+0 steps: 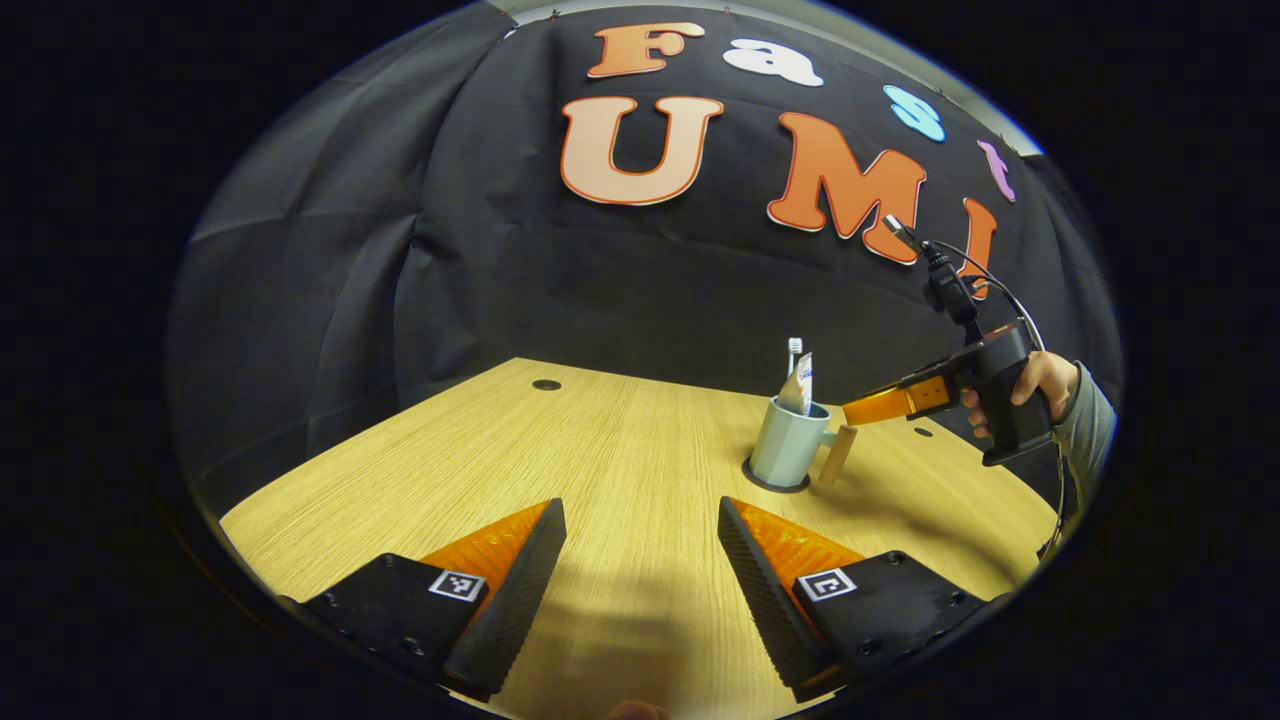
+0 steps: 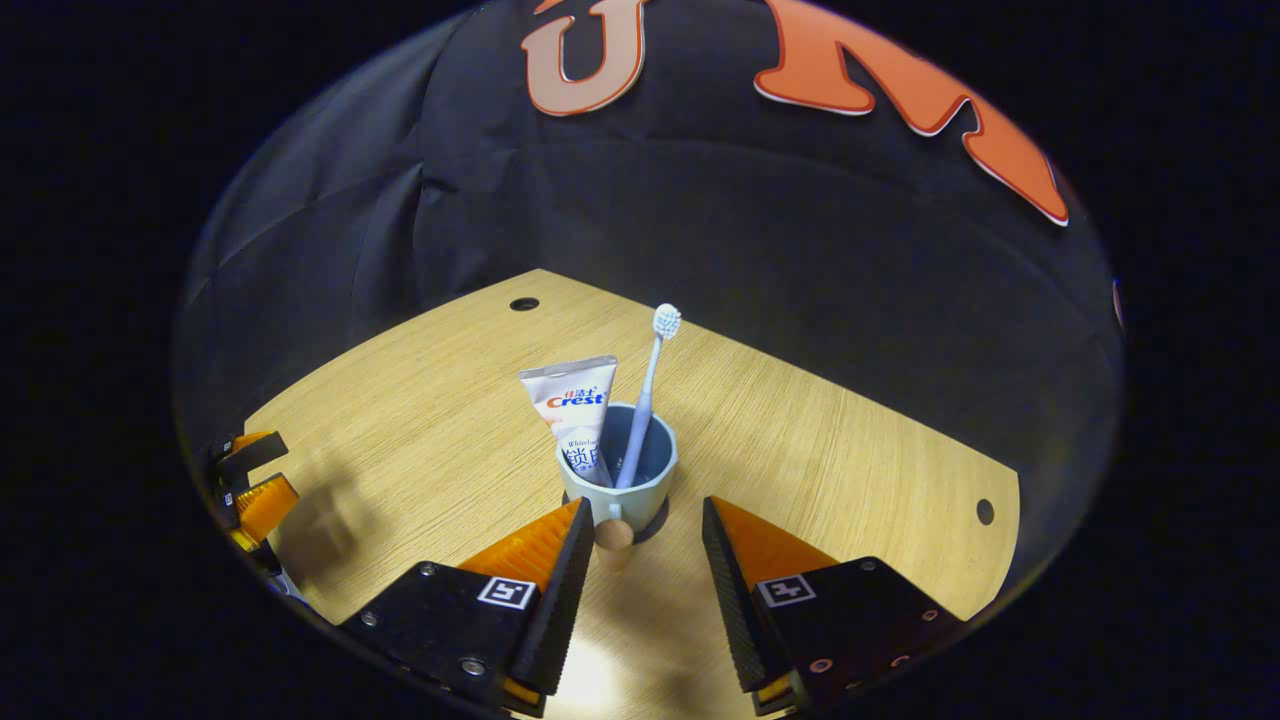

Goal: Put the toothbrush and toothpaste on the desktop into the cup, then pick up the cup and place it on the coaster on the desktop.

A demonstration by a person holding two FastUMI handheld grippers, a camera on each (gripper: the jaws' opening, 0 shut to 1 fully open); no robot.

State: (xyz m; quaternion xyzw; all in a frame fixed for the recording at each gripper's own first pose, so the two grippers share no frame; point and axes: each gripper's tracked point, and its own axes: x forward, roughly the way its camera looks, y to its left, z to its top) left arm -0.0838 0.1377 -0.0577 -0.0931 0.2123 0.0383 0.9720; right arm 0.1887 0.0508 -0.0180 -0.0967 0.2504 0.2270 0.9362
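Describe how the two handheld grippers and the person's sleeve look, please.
Each gripper, left gripper and right gripper, has two wedge-shaped fingers with ribbed inner faces, on black bases bearing small square black-and-white markers. In the left gripper view the right one has a black pistol-style handle, a black cable on top, and a grey sleeve.

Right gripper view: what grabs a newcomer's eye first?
The pale blue cup at the centre of the wooden desktop, sitting on a dark coaster, with the toothpaste and toothbrush standing in it. The right gripper is open, just short of the cup's wooden handle.
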